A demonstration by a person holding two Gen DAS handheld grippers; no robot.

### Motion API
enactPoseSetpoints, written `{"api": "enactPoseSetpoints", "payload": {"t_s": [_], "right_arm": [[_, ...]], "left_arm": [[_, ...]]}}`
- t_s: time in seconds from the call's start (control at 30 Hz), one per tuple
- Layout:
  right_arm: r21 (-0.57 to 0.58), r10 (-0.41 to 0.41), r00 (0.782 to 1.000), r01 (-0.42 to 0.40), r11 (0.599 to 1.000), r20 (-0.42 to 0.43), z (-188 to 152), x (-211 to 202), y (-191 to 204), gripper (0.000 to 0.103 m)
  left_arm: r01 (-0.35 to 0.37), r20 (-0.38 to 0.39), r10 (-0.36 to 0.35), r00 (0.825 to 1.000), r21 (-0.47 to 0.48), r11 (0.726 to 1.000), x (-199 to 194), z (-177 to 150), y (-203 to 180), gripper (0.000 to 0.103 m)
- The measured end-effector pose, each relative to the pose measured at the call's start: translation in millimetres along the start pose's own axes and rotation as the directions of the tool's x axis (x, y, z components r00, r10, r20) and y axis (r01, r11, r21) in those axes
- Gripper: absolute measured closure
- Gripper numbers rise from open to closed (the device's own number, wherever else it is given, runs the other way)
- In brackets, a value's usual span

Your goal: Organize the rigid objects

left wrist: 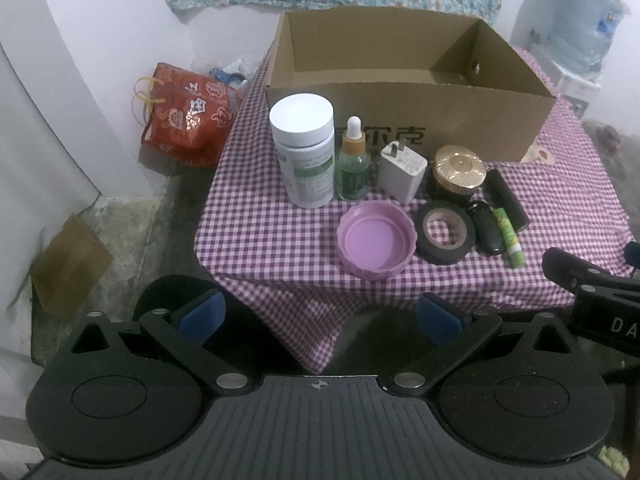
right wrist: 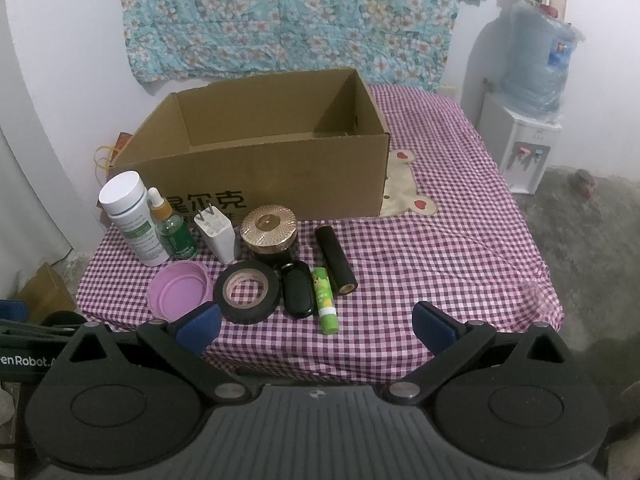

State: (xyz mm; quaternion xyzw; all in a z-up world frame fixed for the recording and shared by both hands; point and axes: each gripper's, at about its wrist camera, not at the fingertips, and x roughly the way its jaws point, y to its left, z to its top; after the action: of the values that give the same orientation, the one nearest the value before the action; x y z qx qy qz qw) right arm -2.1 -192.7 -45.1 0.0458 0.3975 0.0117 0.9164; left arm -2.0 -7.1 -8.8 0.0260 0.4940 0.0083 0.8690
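An open cardboard box [left wrist: 404, 120] [right wrist: 256, 172] stands at the back of a purple checked table [left wrist: 260, 224] [right wrist: 460, 248]. In front of it stand a white bottle [left wrist: 304, 152] [right wrist: 132, 216], a green dropper bottle [left wrist: 354, 164] [right wrist: 172, 228], a white charger [left wrist: 402, 172] [right wrist: 218, 234] and a gold-lidded jar [left wrist: 458, 174] [right wrist: 270, 234]. Nearer lie a pink lid [left wrist: 374, 240] [right wrist: 180, 290], black tape [left wrist: 444, 234] [right wrist: 246, 292], a black fob [left wrist: 486, 226] [right wrist: 296, 290], a green glue stick [left wrist: 508, 238] [right wrist: 326, 300] and a black tube [left wrist: 506, 198] [right wrist: 336, 266]. My left gripper [left wrist: 320, 318] and right gripper [right wrist: 316, 328] are open and empty, short of the table's front edge.
A red bag [left wrist: 188, 116] sits on the floor left of the table. A brown cardboard piece [left wrist: 68, 264] lies on the floor at the left. A water dispenser [right wrist: 528, 120] stands at the right wall. A floral cloth [right wrist: 296, 12] hangs behind the box.
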Motion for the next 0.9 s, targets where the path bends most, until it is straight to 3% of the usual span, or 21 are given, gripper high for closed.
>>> {"api": "enactPoseSetpoints", "payload": {"t_s": [0.2,0.33,0.47,0.63,0.73,0.9], "right_arm": [[0.009,-0.006,1.0,0.006,1.0,-0.007,0,4,-4,0.0],[0.022,-0.015,1.0,0.015,1.0,-0.001,5,7,-12,0.0],[0.045,-0.025,1.0,0.025,0.999,0.01,10,10,-27,0.0],[0.113,0.009,1.0,-0.011,0.994,0.013,15,17,-54,0.0],[0.153,0.044,0.999,-0.046,0.987,0.017,19,24,-70,0.0],[0.164,0.118,0.992,-0.122,0.979,0.031,33,42,-86,0.0]], "left_arm": [[0.017,0.011,-0.017,1.0,0.021,1.0,3,3,-5,0.0],[0.088,0.025,-0.089,0.996,0.031,0.996,6,8,-9,0.0],[0.183,0.045,-0.185,0.982,0.039,0.982,12,13,-14,0.0],[0.314,0.028,-0.315,0.949,0.049,0.948,25,26,-20,0.0],[0.344,0.047,-0.348,0.936,0.072,0.936,29,32,-28,0.0],[0.34,0.054,-0.354,0.934,0.171,0.925,40,44,-52,0.0]]}}
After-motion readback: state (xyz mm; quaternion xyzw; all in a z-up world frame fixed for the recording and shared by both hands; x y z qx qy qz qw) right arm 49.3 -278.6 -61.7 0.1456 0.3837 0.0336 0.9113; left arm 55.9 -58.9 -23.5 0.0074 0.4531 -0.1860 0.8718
